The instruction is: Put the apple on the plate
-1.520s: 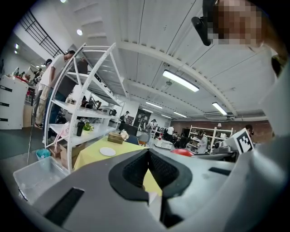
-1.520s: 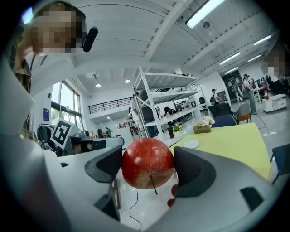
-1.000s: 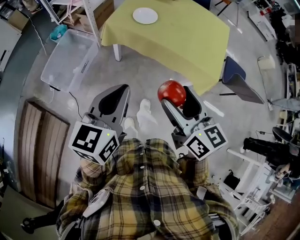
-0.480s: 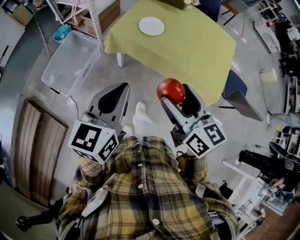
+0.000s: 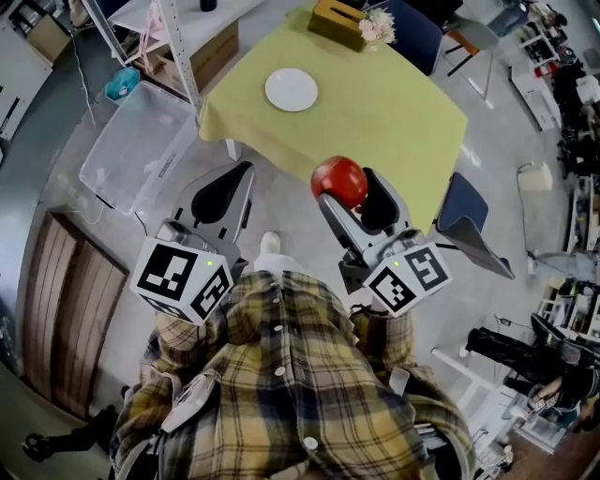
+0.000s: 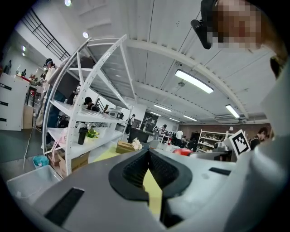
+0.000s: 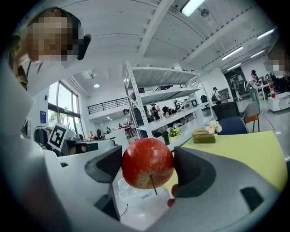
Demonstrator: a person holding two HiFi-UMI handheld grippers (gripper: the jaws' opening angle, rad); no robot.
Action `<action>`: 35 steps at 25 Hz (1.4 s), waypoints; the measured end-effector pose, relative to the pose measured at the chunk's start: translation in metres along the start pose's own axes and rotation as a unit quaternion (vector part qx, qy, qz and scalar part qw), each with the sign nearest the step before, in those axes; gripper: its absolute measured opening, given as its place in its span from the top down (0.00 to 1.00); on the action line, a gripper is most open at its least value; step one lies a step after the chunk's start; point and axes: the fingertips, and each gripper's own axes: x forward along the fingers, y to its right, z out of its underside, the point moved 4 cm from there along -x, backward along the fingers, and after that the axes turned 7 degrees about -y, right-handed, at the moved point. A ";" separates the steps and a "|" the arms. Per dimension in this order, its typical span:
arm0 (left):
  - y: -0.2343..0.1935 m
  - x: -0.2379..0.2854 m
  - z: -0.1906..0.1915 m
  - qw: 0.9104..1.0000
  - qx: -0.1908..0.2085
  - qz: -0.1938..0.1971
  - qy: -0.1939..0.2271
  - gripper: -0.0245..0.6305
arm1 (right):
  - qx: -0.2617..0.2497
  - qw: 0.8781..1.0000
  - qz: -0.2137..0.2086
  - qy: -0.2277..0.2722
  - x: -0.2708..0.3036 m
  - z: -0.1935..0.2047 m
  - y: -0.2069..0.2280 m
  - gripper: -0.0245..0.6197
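Note:
A red apple (image 5: pixel 339 180) (image 7: pixel 147 163) sits clamped between the two dark pads of my right gripper (image 5: pixel 349 186) (image 7: pixel 147 166), held in the air above the floor, short of the table. The white plate (image 5: pixel 291 90) lies empty on the yellow-green tablecloth of the table (image 5: pixel 384 112), ahead and a little to the left of the apple. My left gripper (image 5: pixel 238 172) (image 6: pixel 147 154) hangs beside the right one with its pads meeting at the tips and nothing between them. The plate does not show in either gripper view.
A clear plastic bin (image 5: pixel 141 131) stands on the floor left of the table, next to a white shelf rack (image 5: pixel 178 37). A brown box with flowers (image 5: pixel 339 21) sits at the table's far edge. A blue chair (image 5: pixel 469 211) stands at the right, a wooden panel (image 5: pixel 66 309) at the left.
The table and plate have come nearer and its far edge with the brown box has come into view. Both grippers keep their pose, the apple still held in the right one.

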 end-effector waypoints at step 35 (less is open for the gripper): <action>-0.117 0.186 -0.064 0.996 0.029 0.068 -0.050 0.95 | 0.045 0.998 0.036 0.009 0.156 -0.057 0.100 0.42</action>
